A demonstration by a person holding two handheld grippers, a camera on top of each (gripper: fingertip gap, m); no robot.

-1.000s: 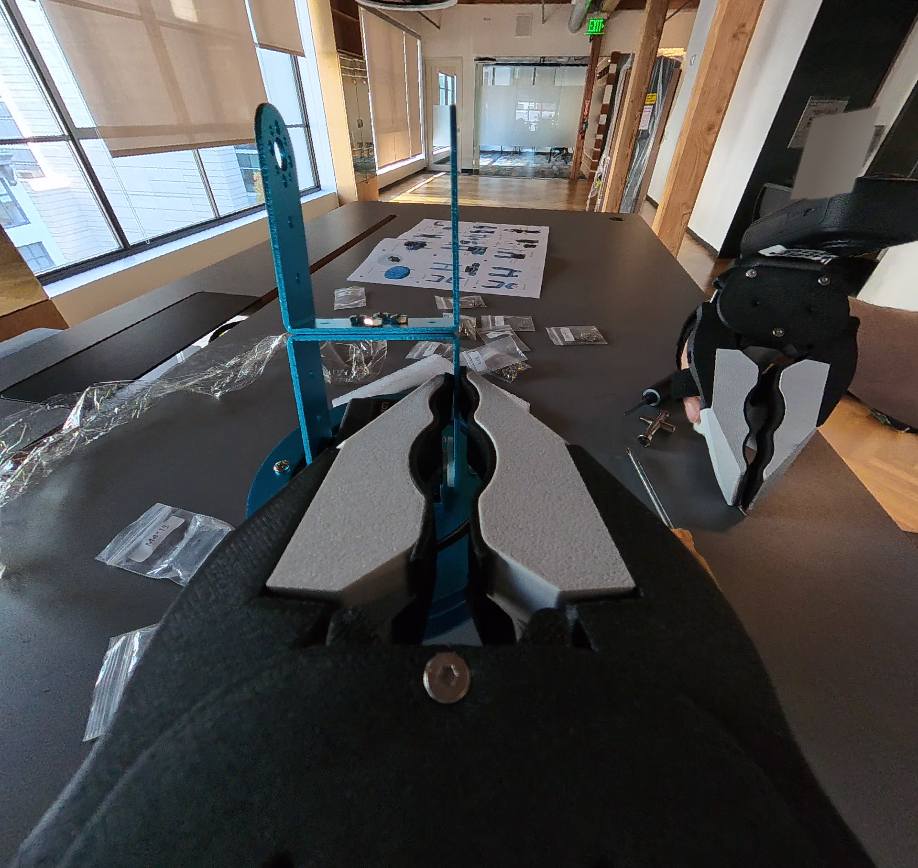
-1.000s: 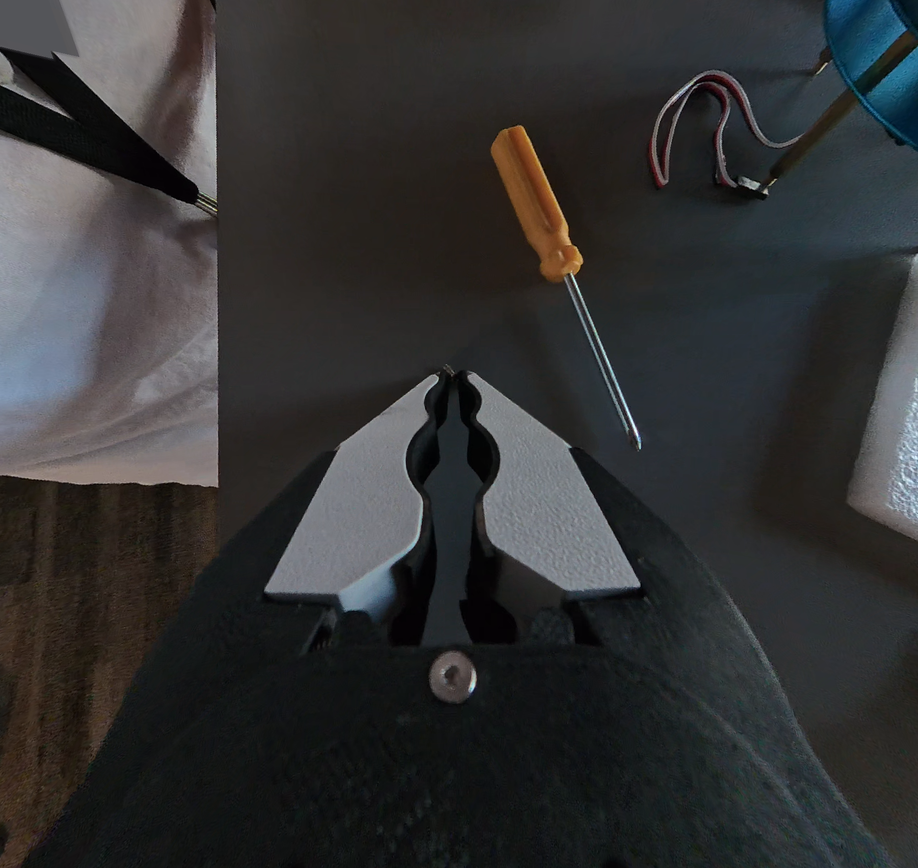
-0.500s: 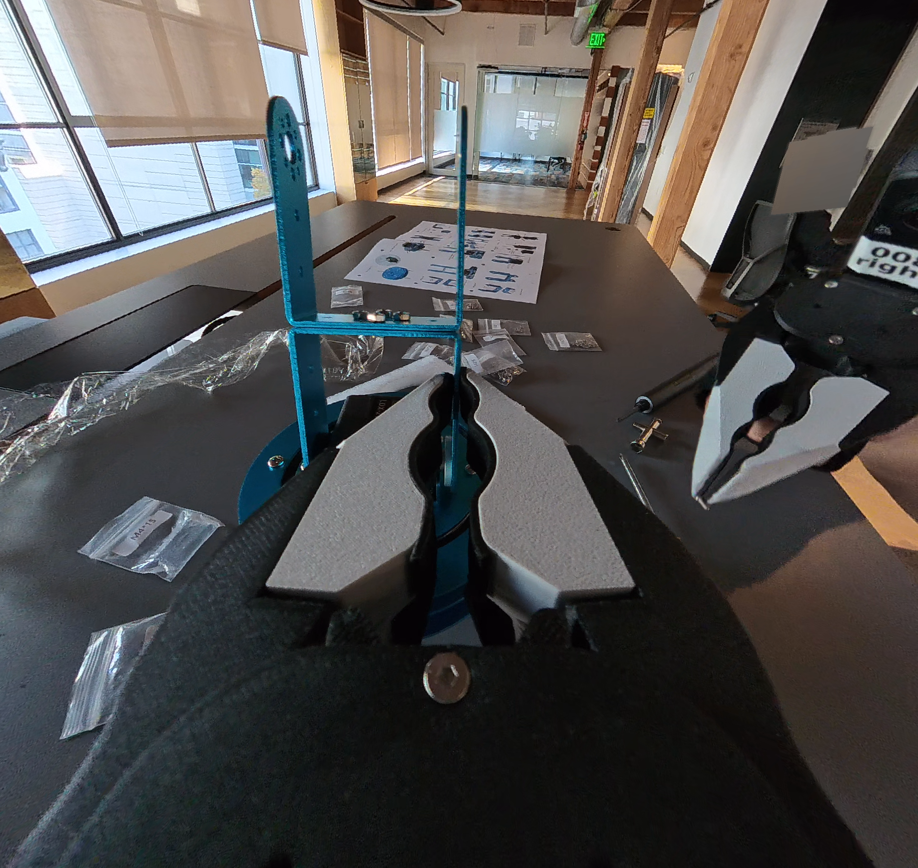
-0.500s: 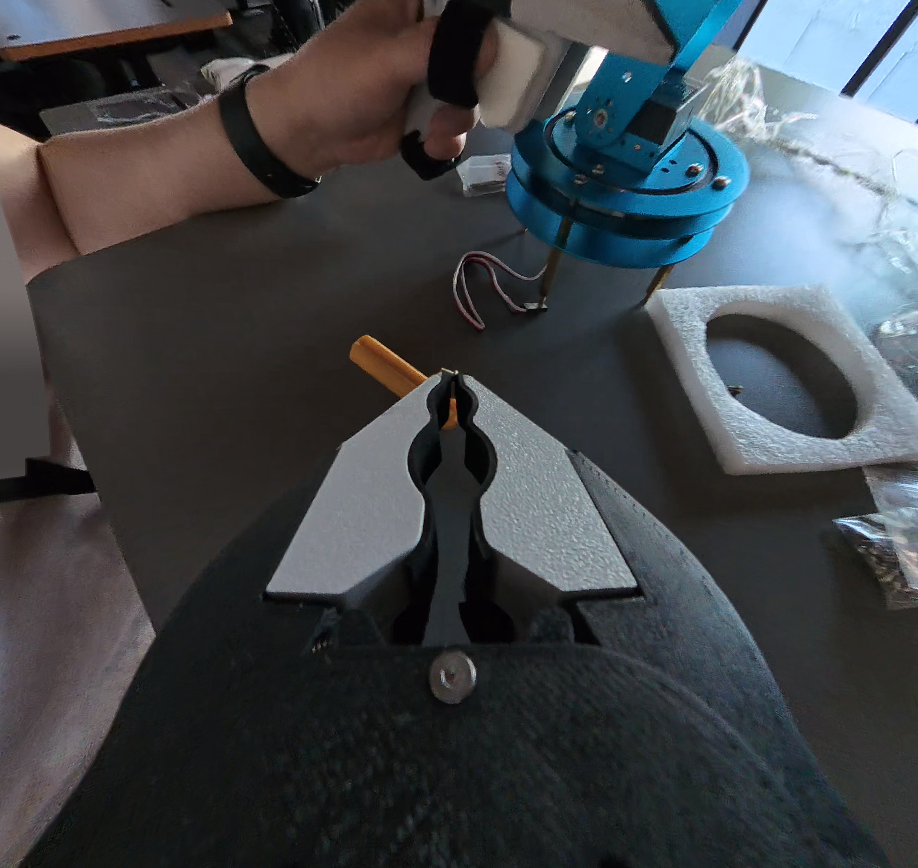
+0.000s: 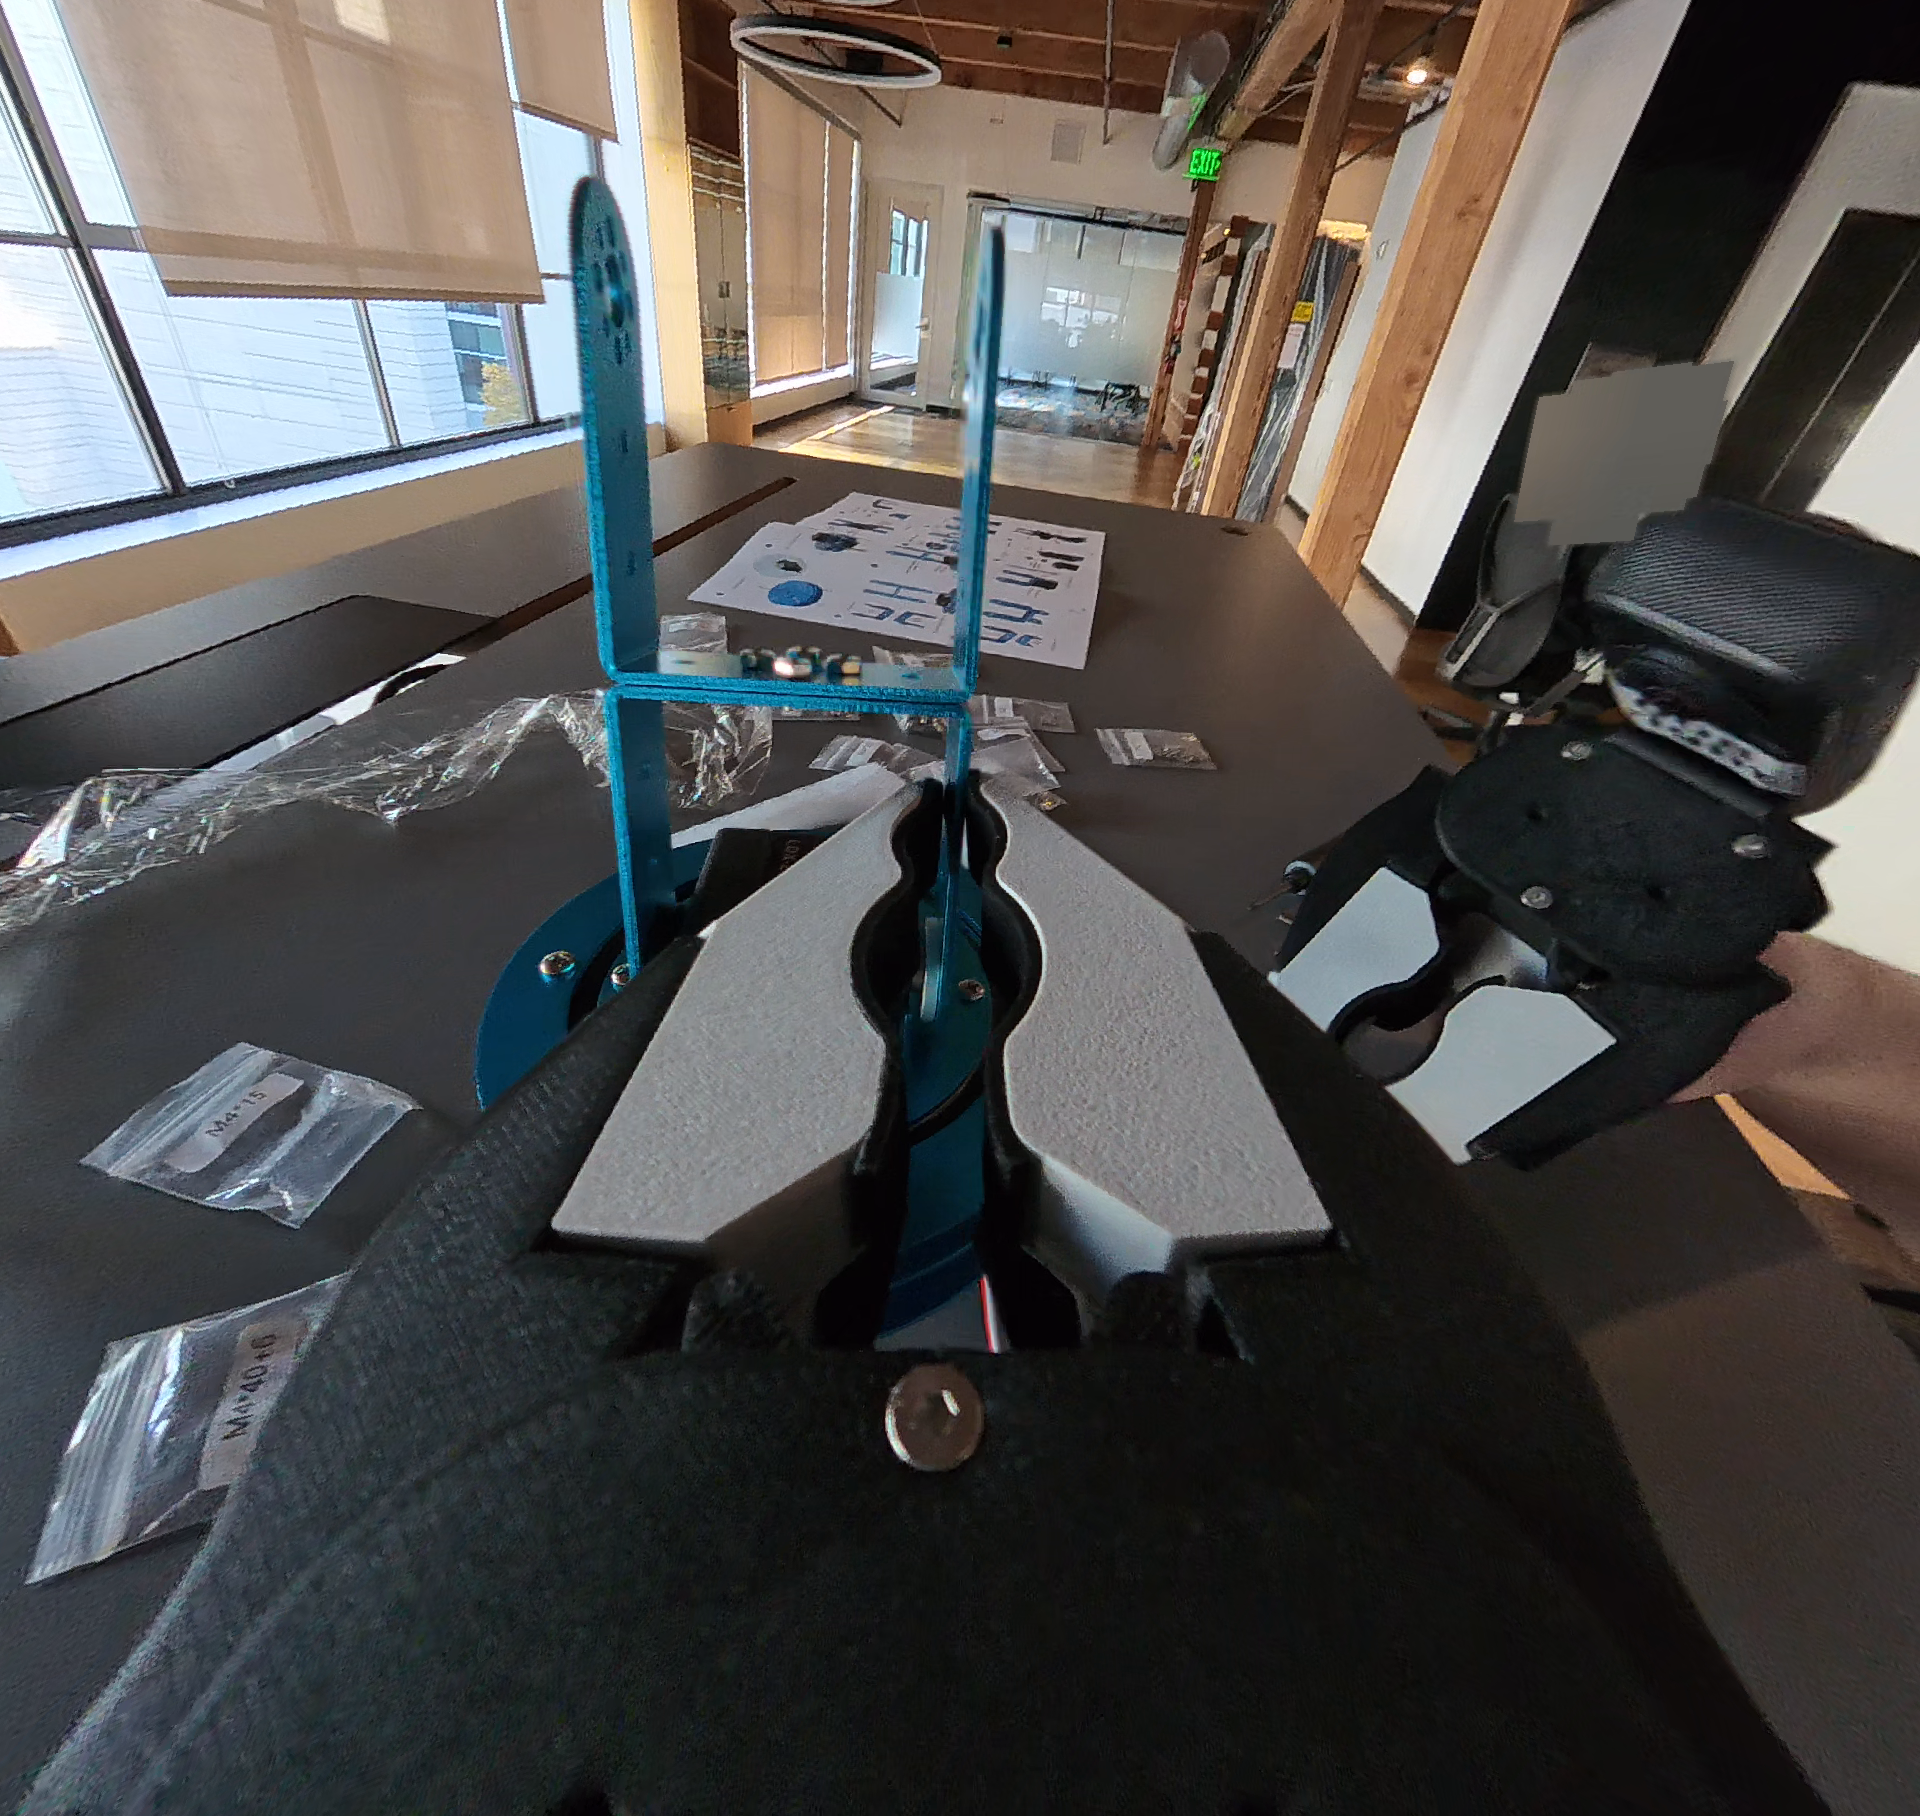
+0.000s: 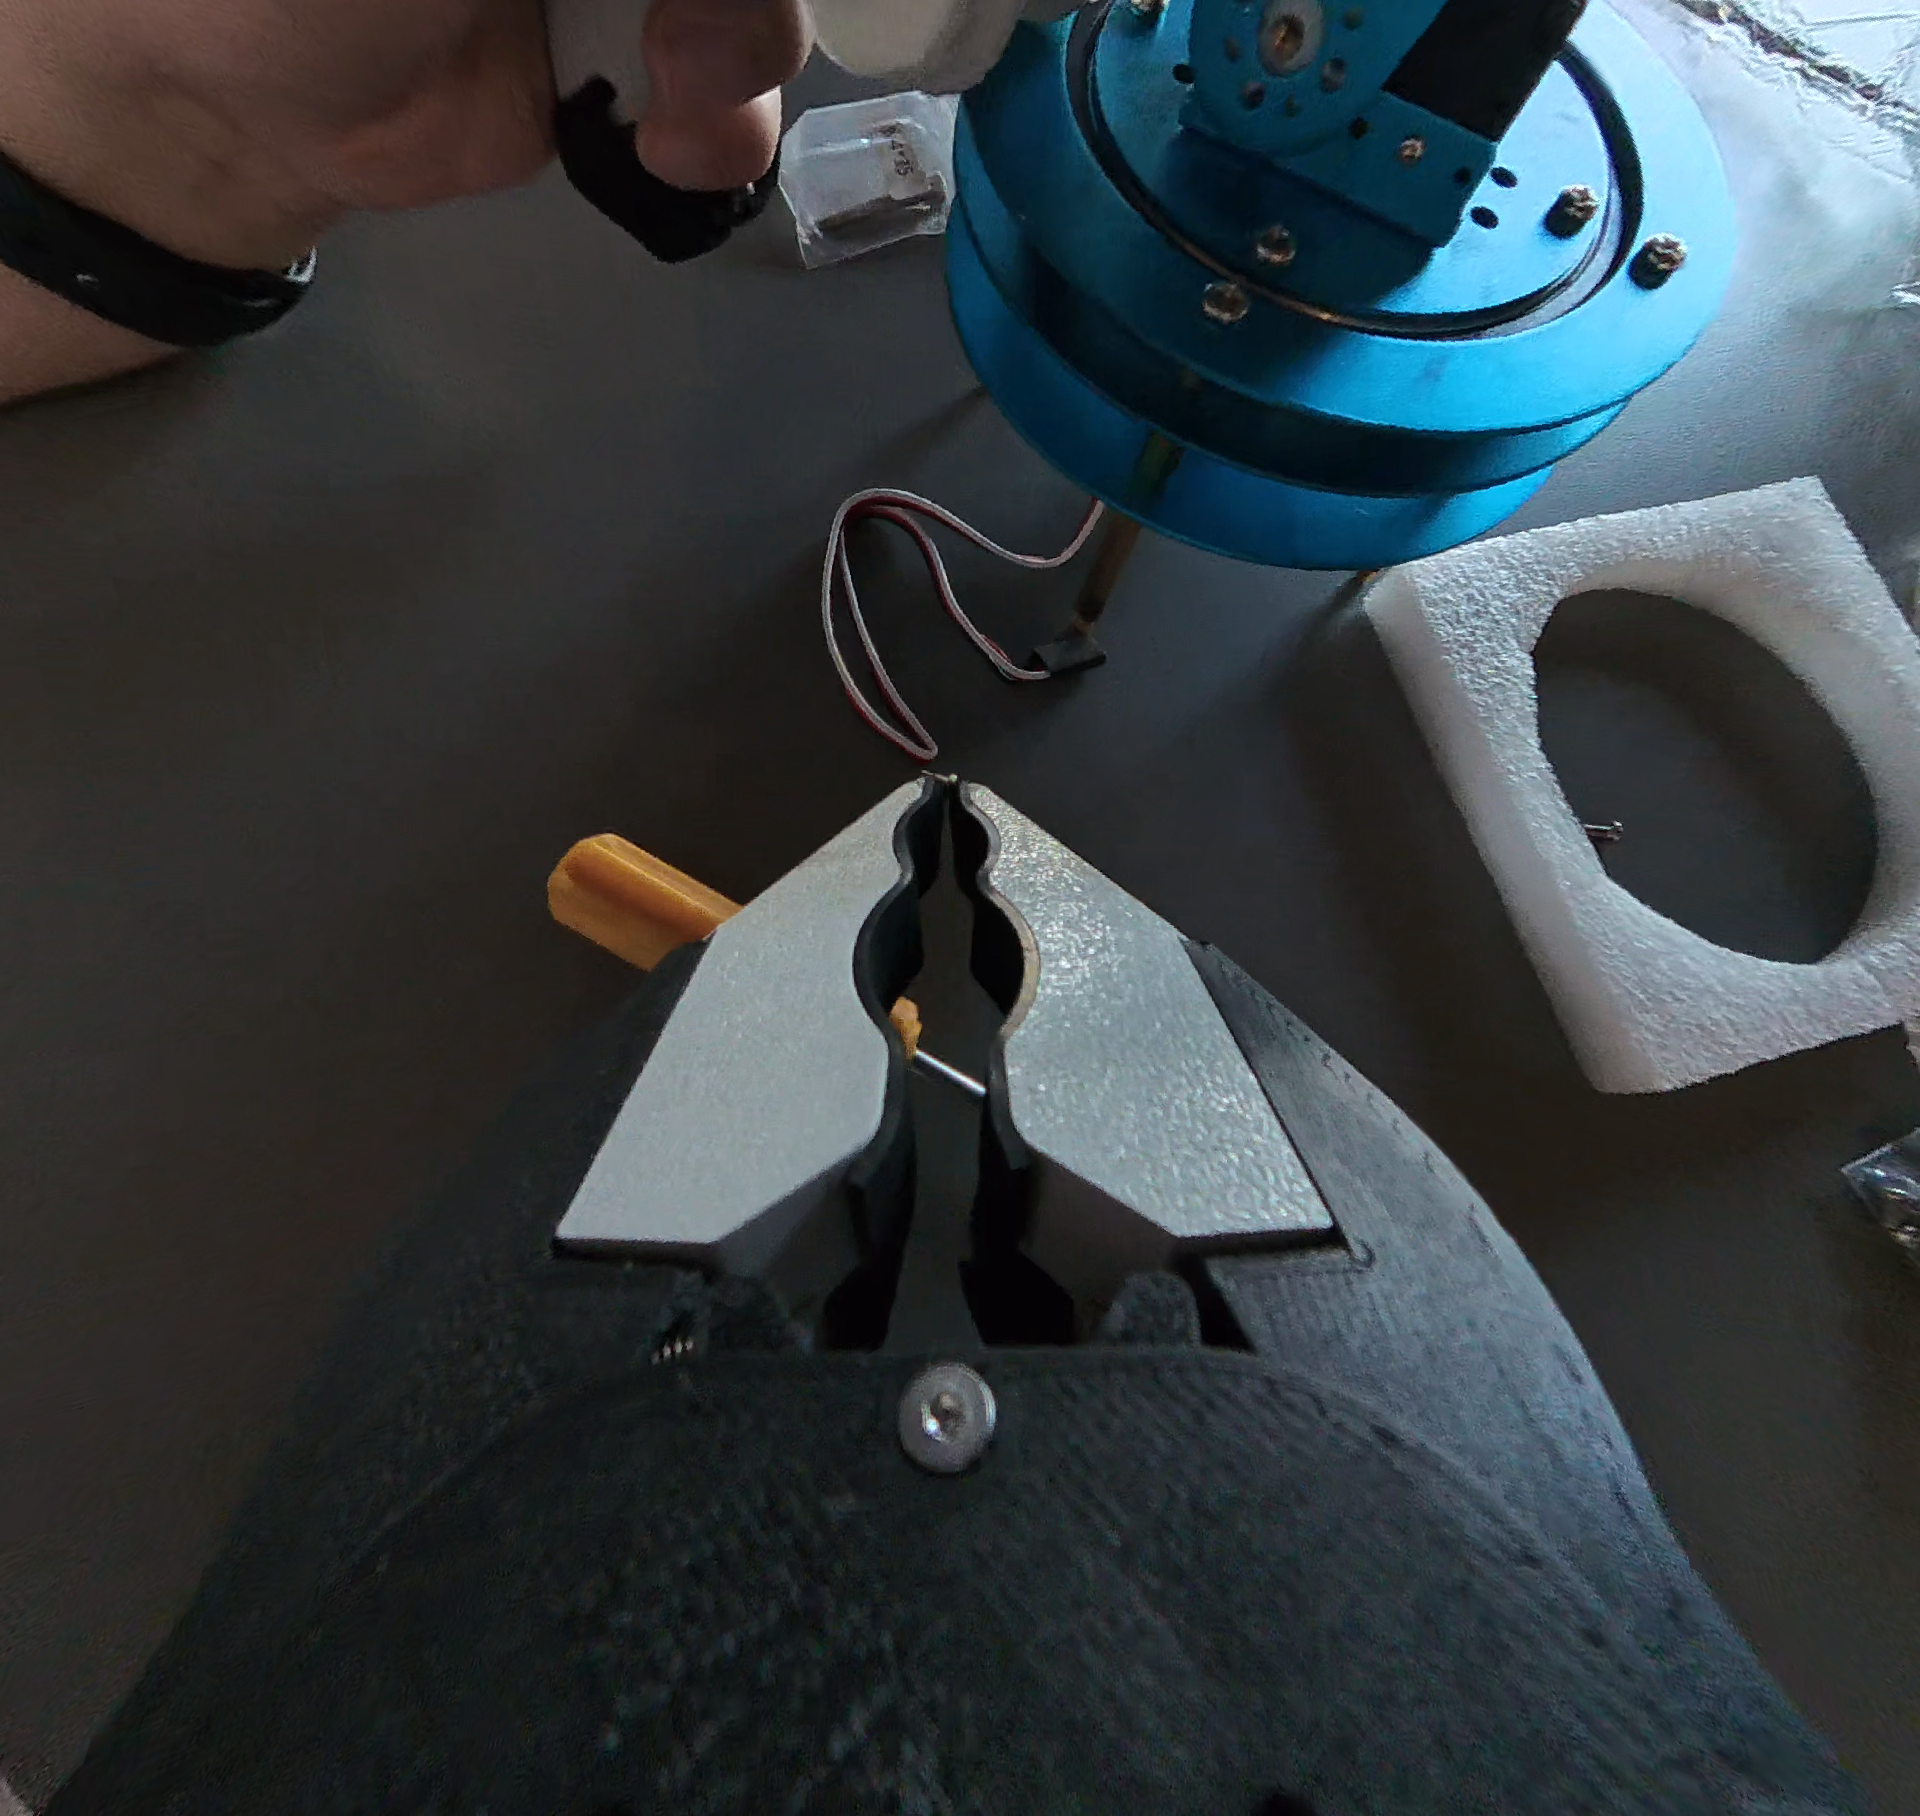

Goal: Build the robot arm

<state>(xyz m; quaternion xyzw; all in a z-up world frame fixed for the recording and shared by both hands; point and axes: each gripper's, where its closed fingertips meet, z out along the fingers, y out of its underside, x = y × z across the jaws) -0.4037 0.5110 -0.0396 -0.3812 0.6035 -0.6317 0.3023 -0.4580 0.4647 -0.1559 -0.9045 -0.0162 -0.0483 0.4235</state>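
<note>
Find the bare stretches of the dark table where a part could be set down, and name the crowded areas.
Bare: the table between the hand, the wire loop and the orange screwdriver; also right of the printed sheet. Crowded: small bags and plastic wrap behind the blue base; foam block beside it.

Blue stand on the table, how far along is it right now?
Done: the round blue base stands screwed together, with the tall bracket upright on it. In hand: the left gripper is shut on one bracket arm; the right gripper is shut, something tiny at its tips. Left: the wire lies unplugged, the orange screwdriver lies on the table, and the small bags look sealed.
</note>
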